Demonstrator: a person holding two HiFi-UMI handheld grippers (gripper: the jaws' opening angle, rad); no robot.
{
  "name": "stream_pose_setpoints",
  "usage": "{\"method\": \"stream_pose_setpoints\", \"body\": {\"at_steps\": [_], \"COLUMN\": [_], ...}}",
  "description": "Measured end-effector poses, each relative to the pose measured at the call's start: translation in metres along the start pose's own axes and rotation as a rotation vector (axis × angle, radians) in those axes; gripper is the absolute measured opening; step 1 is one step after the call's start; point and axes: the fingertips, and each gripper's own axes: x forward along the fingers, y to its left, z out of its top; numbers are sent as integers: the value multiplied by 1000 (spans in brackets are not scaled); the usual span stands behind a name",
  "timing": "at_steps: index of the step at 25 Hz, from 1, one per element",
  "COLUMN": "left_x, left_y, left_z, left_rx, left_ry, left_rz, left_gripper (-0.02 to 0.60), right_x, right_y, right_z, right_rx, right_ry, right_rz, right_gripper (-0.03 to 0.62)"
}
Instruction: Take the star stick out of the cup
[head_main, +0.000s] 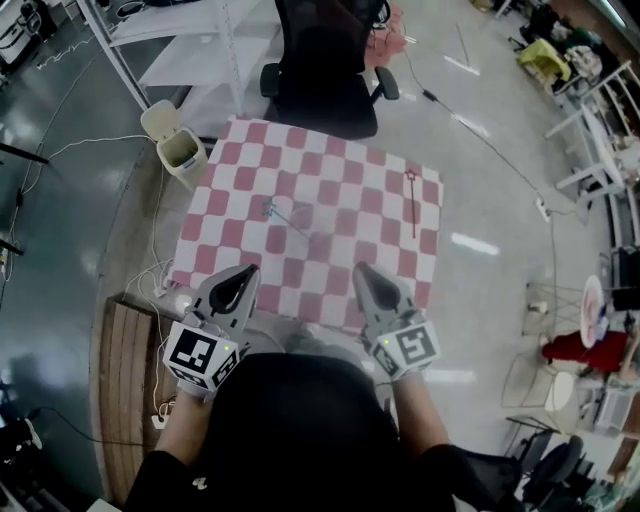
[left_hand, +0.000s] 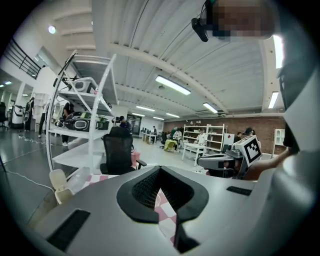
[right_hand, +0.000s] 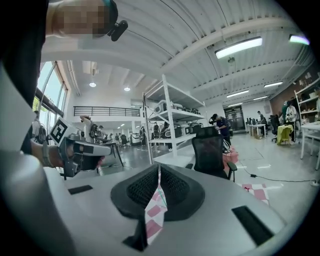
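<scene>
A red star stick (head_main: 412, 203) lies flat on the checkered tablecloth (head_main: 345, 180) near its far right corner, star end away from me. A thin teal stick (head_main: 285, 220) lies slanted at the cloth's middle, its near end by a faint clear object (head_main: 318, 243) that may be the cup; I cannot tell for sure. My left gripper (head_main: 244, 272) and right gripper (head_main: 362, 270) hover side by side over the near edge of the table. Both are shut with nothing held. Each gripper view shows only a slit of checkered cloth between the jaws.
A black office chair (head_main: 325, 75) stands behind the table. A beige waste bin (head_main: 178, 148) is at the table's far left corner. White shelving (left_hand: 82, 125) rises at the left. A wooden pallet (head_main: 125, 380) and cables lie on the floor to my left.
</scene>
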Motion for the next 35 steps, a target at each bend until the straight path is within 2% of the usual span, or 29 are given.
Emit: {"method": "stream_pose_setpoints", "body": {"at_steps": [8, 18, 27, 30, 35], "left_x": [3, -17, -45, -53, -63], "left_y": [2, 40, 89, 106, 127], "left_z": [-4, -12, -25, -28, -34], "left_rx": [-18, -55, -91, -95, -102], "left_ry": [14, 21, 47, 53, 67], "left_rz": [82, 122, 146, 156, 166], "left_gripper": [40, 40, 40, 40, 39], "right_x": [16, 72, 136, 156, 185], "right_y": [-11, 19, 32, 31, 25], "right_z": [-3, -3, -33, -47, -77], "right_rx": [-17, -75, -117, -141, -175], "right_ry": [26, 78, 191, 233, 317], "right_rz": [84, 143, 127, 112, 96], "right_gripper": [26, 26, 32, 66, 87]}}
